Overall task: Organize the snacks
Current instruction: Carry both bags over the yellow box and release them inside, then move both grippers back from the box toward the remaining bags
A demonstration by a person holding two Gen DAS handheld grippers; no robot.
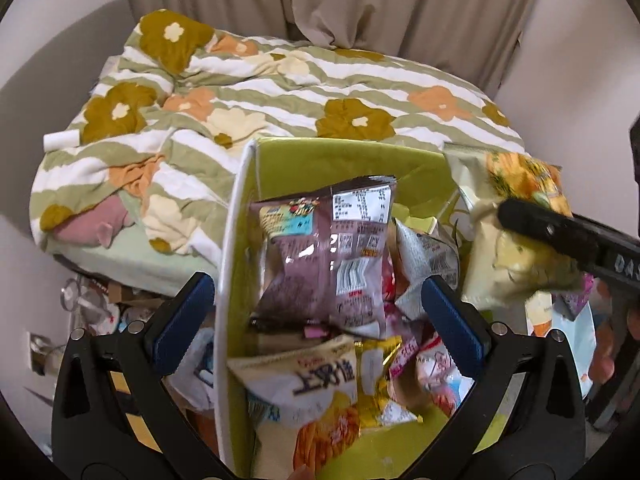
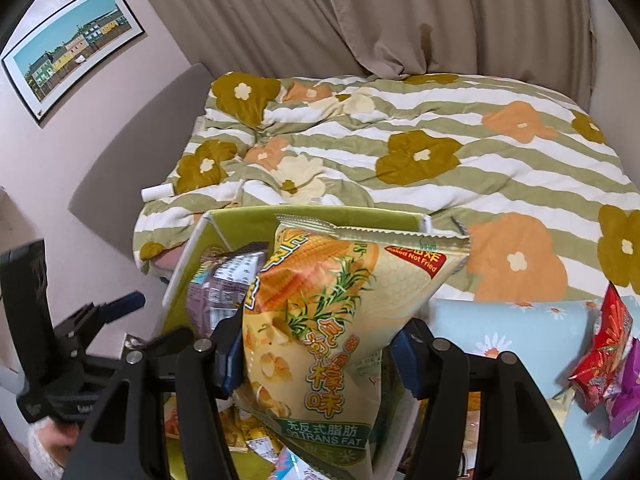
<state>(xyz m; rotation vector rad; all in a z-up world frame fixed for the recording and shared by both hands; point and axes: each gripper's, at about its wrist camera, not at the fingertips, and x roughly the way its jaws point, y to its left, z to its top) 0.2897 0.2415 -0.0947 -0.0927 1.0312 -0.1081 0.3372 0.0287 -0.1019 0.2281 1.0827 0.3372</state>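
A lime-green box [image 1: 316,160] with a white rim holds several snack packets; a purple packet [image 1: 328,256] stands on top of the pile. My left gripper [image 1: 316,320] hangs open over the box, holding nothing. My right gripper [image 2: 316,356] is shut on a pale yellow corn-print chip bag [image 2: 340,312] and holds it above the box's right side [image 2: 312,216]. That bag also shows in the left wrist view [image 1: 516,232], clamped by the right gripper's black finger [image 1: 560,236]. The left gripper appears at the left of the right wrist view [image 2: 116,308].
A bed with a green-striped flowered quilt [image 1: 304,92] lies just behind the box. A light blue daisy-print surface [image 2: 520,336] at right carries a red packet [image 2: 604,352] and a purple one [image 2: 624,400]. Clutter lies on the floor at left [image 1: 92,304].
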